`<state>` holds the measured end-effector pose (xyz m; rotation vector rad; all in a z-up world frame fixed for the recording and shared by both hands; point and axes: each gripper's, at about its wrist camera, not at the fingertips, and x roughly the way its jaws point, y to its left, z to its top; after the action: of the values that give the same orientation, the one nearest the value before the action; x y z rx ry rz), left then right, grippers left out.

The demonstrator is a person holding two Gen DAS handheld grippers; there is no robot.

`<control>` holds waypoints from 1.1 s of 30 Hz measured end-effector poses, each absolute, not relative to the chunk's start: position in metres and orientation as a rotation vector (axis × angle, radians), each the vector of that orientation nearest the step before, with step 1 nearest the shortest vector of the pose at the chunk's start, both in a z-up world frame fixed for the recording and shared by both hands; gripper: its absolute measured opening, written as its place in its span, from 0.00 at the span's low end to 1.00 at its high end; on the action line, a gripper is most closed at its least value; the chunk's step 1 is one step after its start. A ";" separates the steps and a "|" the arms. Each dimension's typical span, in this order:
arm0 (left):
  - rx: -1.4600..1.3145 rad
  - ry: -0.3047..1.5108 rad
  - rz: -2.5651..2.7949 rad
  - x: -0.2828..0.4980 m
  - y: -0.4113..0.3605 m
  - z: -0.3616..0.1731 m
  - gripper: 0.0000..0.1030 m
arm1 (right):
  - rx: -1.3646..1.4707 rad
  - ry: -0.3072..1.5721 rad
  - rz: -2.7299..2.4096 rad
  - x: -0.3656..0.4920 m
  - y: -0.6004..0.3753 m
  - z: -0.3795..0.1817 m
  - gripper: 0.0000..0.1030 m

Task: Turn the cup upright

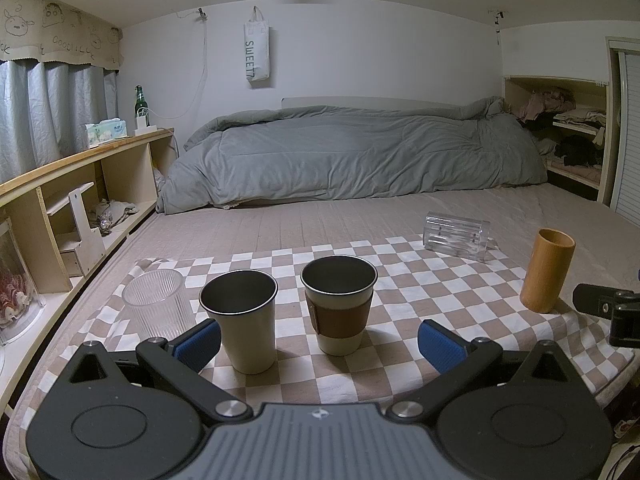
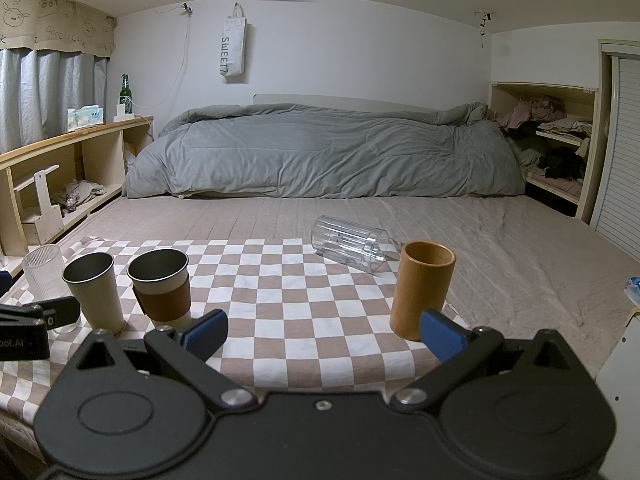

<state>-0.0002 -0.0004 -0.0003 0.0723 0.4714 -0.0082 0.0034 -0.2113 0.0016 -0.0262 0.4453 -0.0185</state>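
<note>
A clear ribbed plastic cup (image 2: 350,246) lies on its side at the far edge of the checkered cloth (image 2: 280,292); it also shows in the left wrist view (image 1: 456,235). My right gripper (image 2: 322,334) is open and empty, well short of it, with a fingertip next to the upright bamboo cup (image 2: 422,288). My left gripper (image 1: 318,340) is open and empty, with the plain steel cup (image 1: 242,320) and the sleeved steel cup (image 1: 340,304) standing upright between and just beyond its fingers.
An upright ribbed glass (image 1: 158,304) stands at the cloth's left. The bamboo cup (image 1: 546,270) stands at the right. A grey duvet (image 2: 320,152) lies at the bed's far end. Wooden shelves (image 1: 80,200) run along the left, a closet shelf (image 2: 560,140) at the right.
</note>
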 end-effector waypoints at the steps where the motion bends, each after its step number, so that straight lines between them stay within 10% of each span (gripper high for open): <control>1: 0.073 0.472 -0.008 0.000 -0.001 0.000 1.00 | -0.026 0.445 -0.018 0.003 -0.211 0.002 1.00; 33: 0.064 0.504 -0.055 0.032 -0.005 -0.010 1.00 | -0.235 0.439 0.060 0.106 -0.203 0.009 1.00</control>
<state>0.0324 -0.0050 -0.0105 0.0635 0.5041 -0.0553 0.1063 -0.2026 0.0092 -0.2354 0.4387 0.0596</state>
